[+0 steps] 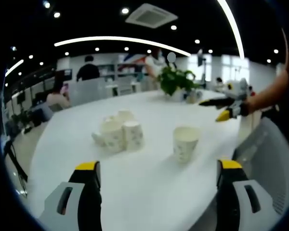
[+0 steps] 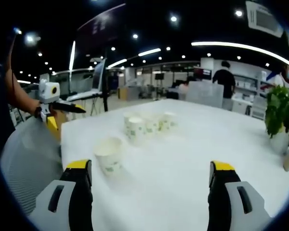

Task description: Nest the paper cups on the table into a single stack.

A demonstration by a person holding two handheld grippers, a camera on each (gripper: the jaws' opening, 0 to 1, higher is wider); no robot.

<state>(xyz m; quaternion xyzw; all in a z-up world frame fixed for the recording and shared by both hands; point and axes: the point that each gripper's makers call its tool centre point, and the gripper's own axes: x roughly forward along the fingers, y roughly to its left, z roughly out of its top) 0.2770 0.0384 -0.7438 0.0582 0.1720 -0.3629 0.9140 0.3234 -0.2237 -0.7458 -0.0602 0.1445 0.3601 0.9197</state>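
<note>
in my left gripper view, my left tool [image 1: 159,173] hangs spread wide over the white counter [image 1: 149,202], pinching nothing. going left to right, a tight cluster of paper cups [image 1: 118,132] sits mid-counter, some seemingly tipped against one another, then a lone upright cup [image 1: 185,143] stands well apart to their right, and past it a potted plant [image 1: 176,79] near the far edge. my right tool [image 1: 226,108] comes in at the right, held above the counter edge; in my right gripper view its jaws also stand wide and empty. the cups look thin and light, so i judge the main risk is a jaw nudging the cluster and scattering or rolling cups toward the edge, or squeezing too hard and crumpling a rim so it won't nest. lowering one cup tilted could jam it.
</note>
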